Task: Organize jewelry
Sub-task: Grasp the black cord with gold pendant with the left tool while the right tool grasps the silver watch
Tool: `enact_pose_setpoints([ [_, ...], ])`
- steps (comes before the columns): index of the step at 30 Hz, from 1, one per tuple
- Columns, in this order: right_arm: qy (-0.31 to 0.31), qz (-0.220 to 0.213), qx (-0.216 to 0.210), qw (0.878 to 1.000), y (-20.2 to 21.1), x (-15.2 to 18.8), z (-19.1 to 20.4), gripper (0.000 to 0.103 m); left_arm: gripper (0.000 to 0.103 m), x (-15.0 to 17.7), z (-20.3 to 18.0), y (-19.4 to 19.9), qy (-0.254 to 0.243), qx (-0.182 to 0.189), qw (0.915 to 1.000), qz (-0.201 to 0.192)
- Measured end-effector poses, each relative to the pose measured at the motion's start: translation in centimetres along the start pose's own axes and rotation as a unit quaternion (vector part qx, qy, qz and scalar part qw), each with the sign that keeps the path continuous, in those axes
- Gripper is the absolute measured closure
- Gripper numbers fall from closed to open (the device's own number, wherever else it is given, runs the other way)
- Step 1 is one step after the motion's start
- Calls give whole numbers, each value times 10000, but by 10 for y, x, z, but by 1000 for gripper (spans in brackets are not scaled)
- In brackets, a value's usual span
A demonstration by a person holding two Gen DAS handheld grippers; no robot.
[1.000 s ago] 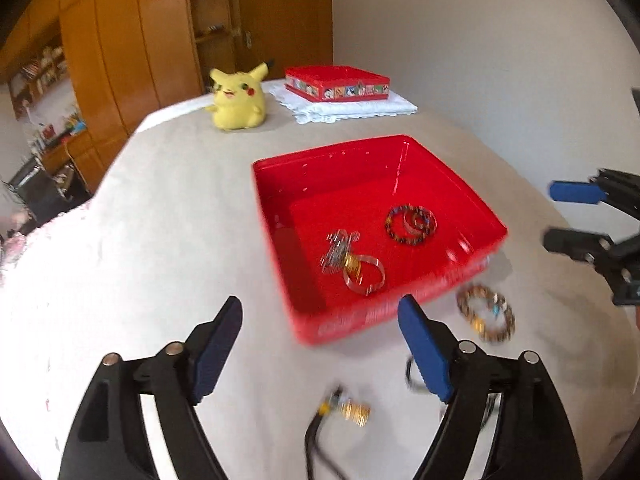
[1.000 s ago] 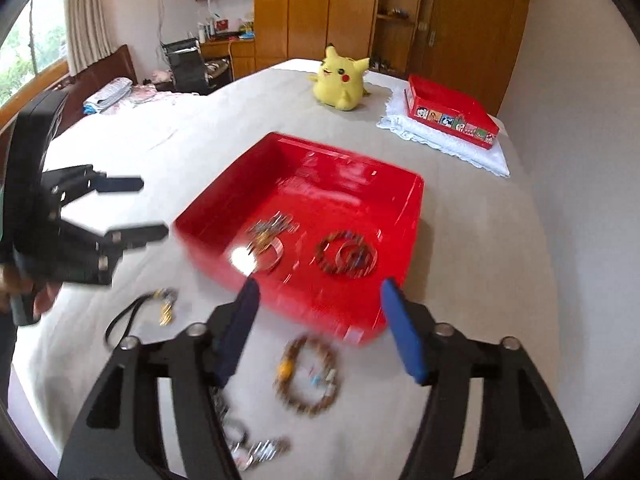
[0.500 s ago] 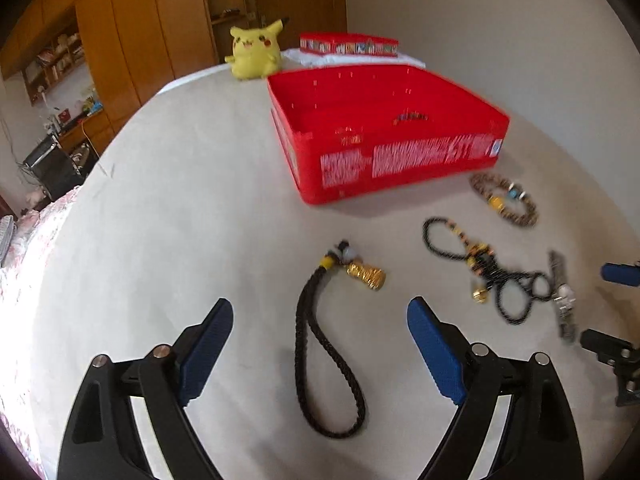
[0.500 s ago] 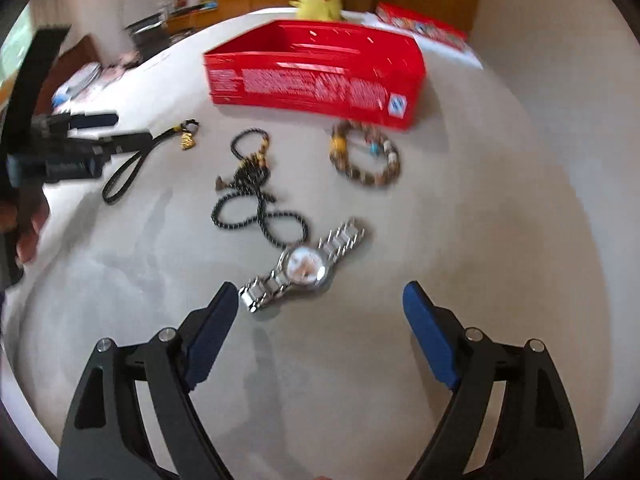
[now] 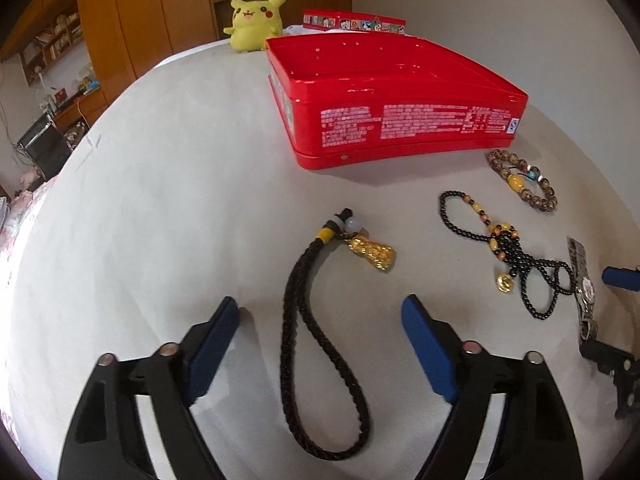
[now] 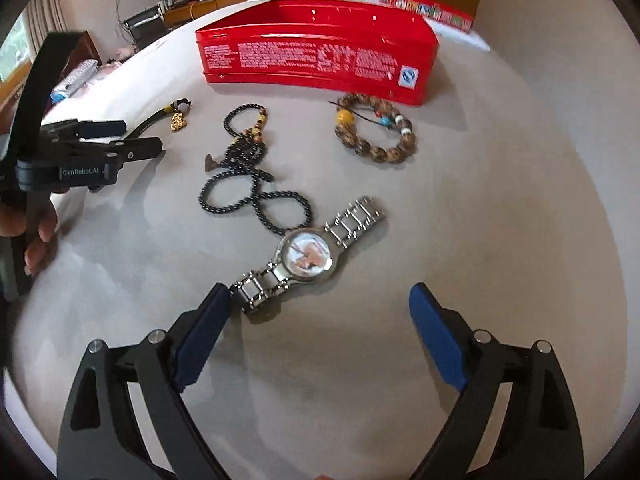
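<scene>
Your left tool [image 5: 320,320] stands wide open over the braided black cord [image 5: 316,344] with its gold charm. Your right tool [image 6: 320,300] is open too, its left pad touching the steel-link watch [image 6: 308,256]. Both pieces lie on the matte white table [image 5: 160,200], near the glossy red tin [image 5: 400,120].

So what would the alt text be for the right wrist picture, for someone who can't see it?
An open two-fingered tool hangs low over a silver watch on a pale table. Beyond lie a black bead necklace, a brown bead bracelet and a red tin. A second tool reaches in at left.
</scene>
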State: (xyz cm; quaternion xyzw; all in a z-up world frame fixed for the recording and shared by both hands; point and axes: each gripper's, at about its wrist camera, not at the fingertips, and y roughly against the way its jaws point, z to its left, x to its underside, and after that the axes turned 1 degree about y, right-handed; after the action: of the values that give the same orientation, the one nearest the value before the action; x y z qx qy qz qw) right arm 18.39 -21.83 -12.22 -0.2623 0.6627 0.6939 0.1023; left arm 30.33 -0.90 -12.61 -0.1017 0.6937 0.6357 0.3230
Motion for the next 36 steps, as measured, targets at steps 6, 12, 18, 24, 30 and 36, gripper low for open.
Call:
enact_pose_setpoints([
  [6,-6,97,-46,9999,8,3,-22,39,64,4,-4,9,69,171,9998,26],
  [12,-363,-43,-355,9987,11,-3,-25,34,68,0,-2,9,103,196,9997,77],
  [18,-200,-173,3,9997,-2,-12,-18,35,41,-10,-6,-4,-94,-48,9999,81],
  [24,-91,-197,17,9998,-3,-12,-23,53,38,-11,-10,-9,-77,-87,9999,6],
  [30,-17,-161,-140,9998,-3,-14,-27,76,72,-6,-18,-3,-122,-40,9999,-66],
  [36,-11,-180,-328,9993,1,-14,-29,76,97,-5,-23,1,-51,59,9999,-94],
])
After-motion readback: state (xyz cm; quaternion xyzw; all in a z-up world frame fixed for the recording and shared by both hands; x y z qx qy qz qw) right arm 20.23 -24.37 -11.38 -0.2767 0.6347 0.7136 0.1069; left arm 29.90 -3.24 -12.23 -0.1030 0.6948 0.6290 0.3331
